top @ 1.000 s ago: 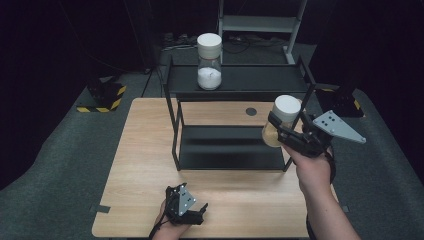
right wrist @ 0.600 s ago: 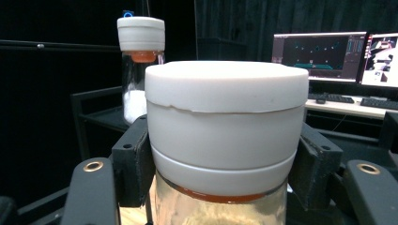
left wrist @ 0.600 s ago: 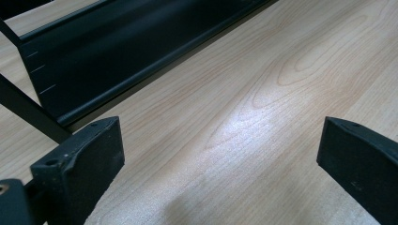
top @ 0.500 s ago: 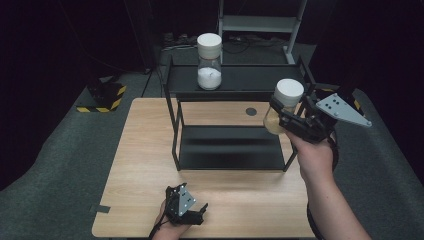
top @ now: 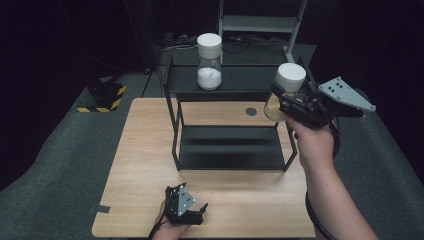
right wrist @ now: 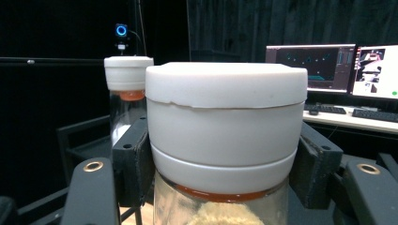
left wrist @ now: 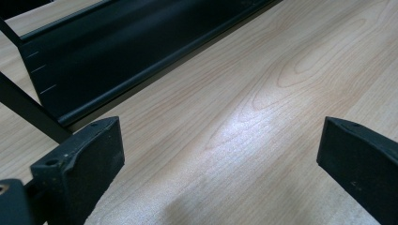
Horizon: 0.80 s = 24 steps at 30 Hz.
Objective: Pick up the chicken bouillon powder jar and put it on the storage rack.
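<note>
A glass jar point(top: 289, 82) with a white lid and tan contents hangs in the air at the right end of the black shelf's top tier point(top: 240, 80). My right gripper point(top: 280, 97) is shut on it just below the lid. In the right gripper view the held jar's lid point(right wrist: 225, 117) sits between the two jaws. A second jar point(top: 209, 62), white-lidded with white powder, stands upright on the top tier, and shows behind as the far jar point(right wrist: 127, 89). My left gripper point(top: 199, 214) rests near the table's front edge, open, with bare wood between its jaws point(left wrist: 220, 159).
The black two-tier shelf's lower tray point(top: 230, 145) stands on the wooden table point(top: 145, 150); the same tray point(left wrist: 117, 51) lies just ahead of the left gripper. A yellow-black striped block point(top: 102, 97) sits on the floor at the left. Monitors point(right wrist: 328, 70) stand beyond.
The right gripper has lifted the tan-filled jar from beside the shelf's right post up to the level of the top tier. The left gripper has not moved.
</note>
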### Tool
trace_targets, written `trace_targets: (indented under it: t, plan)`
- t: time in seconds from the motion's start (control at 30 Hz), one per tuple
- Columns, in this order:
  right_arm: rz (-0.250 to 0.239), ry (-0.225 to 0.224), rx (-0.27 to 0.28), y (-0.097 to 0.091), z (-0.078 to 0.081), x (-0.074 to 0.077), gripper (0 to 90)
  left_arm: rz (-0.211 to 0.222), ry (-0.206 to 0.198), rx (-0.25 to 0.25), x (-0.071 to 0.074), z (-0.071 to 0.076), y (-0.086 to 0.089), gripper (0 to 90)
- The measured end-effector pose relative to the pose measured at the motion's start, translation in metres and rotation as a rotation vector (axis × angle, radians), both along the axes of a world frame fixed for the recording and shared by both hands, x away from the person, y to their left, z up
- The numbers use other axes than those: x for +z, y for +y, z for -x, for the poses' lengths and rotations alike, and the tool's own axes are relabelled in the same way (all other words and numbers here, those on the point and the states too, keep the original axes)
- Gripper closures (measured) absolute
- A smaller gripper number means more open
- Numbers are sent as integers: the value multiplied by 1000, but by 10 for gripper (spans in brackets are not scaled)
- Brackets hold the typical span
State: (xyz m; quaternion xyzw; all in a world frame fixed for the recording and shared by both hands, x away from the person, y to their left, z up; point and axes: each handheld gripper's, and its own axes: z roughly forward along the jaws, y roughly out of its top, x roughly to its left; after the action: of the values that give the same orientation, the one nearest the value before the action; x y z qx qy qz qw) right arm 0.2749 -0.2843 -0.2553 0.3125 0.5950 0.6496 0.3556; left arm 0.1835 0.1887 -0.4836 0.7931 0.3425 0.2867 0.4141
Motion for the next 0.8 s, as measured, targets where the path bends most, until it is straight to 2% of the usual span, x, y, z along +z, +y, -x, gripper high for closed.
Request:
trace_targets:
  t: [0.37,0.6,0.8]
  plan:
    - [-1,-9,-27,14,-12,13,339,14,2,0,-1,0,2,14]
    - [7,-11,-42,24,-21,19,339,-10,-8,-8,0,1,-1,14]
    - [7,2,-61,33,-30,22,338,12,-3,-3,-1,0,2,14]
